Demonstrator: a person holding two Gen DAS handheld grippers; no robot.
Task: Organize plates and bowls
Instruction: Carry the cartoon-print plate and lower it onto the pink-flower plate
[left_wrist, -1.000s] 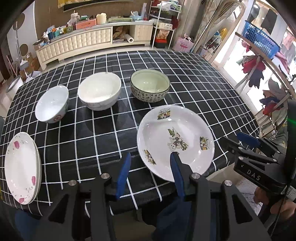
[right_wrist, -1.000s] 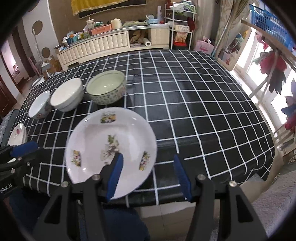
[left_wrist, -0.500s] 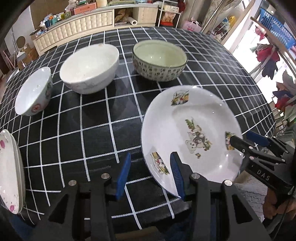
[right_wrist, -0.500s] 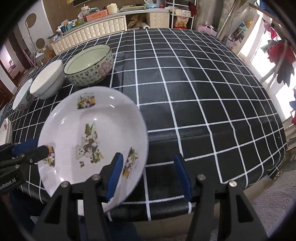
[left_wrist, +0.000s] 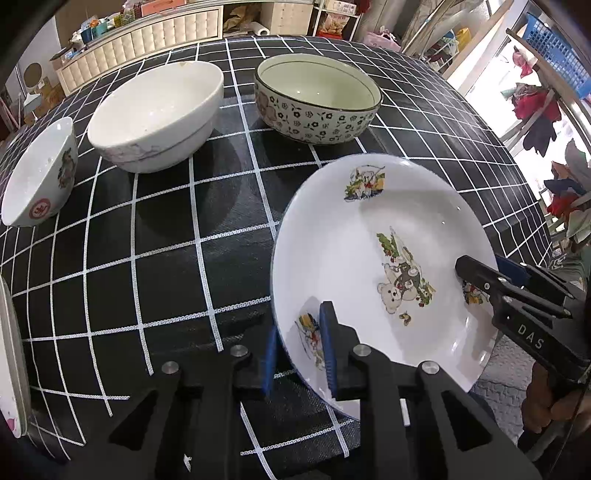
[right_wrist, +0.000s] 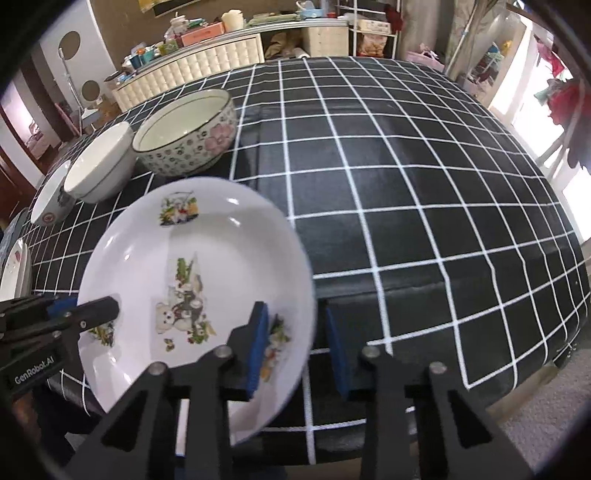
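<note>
now the plate (left_wrist: 369, 236) is being gripped: left tongs (left_wrist: 299, 350) sit narrow astride its near rim, right tongs (right_wrist: 295, 343) wider astride the opposite rim. next, i'd judge, lift it level toward the plates (left_wrist: 9, 350) far left.

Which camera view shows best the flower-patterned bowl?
The left wrist view: the flower-patterned bowl sits near and sharp, with its rim, inside and small printed flowers plain. The right wrist view shows it smaller and softer, but reveals a large pink flower.
</note>
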